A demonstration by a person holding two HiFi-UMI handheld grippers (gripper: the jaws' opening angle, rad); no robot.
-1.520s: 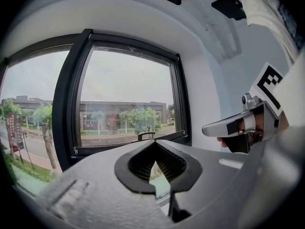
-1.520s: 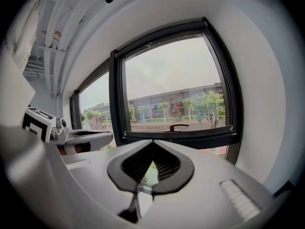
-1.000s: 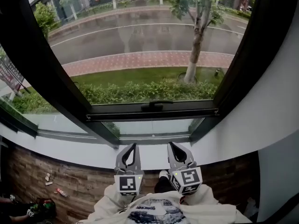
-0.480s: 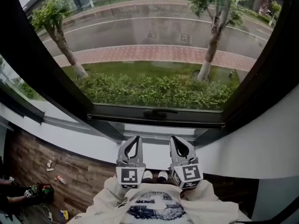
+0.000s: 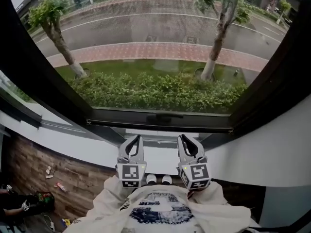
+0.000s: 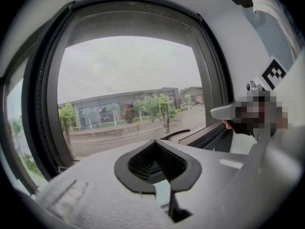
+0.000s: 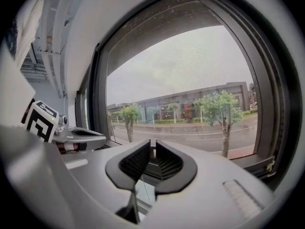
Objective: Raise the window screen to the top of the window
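Observation:
The window's dark lower bar (image 5: 160, 122) carries a small black handle (image 5: 165, 116), which also shows past the jaws as a curved handle (image 6: 181, 133). Fine screen mesh (image 5: 160, 8) shows over the upper part of the pane. Both grippers are held side by side over the white sill (image 5: 160, 160), short of the bar and touching nothing. My left gripper (image 5: 134, 141) is shut and empty, tips together (image 6: 155, 143). On my right gripper (image 5: 186, 141) the jaws are opening, with a narrow gap (image 7: 153, 144) and nothing between them.
Thick dark frame posts (image 5: 43, 81) stand at both sides of the pane, with a white wall (image 5: 272, 144) at the right. Below the sill is a wood-look floor (image 5: 73, 178) with small litter, my shoes (image 5: 158, 179), and a person's hand at the bottom left (image 5: 19, 205).
Both grippers have moved forward over the sill toward the window's lower bar. The head view has shifted, so more of the hedge and a second tree show.

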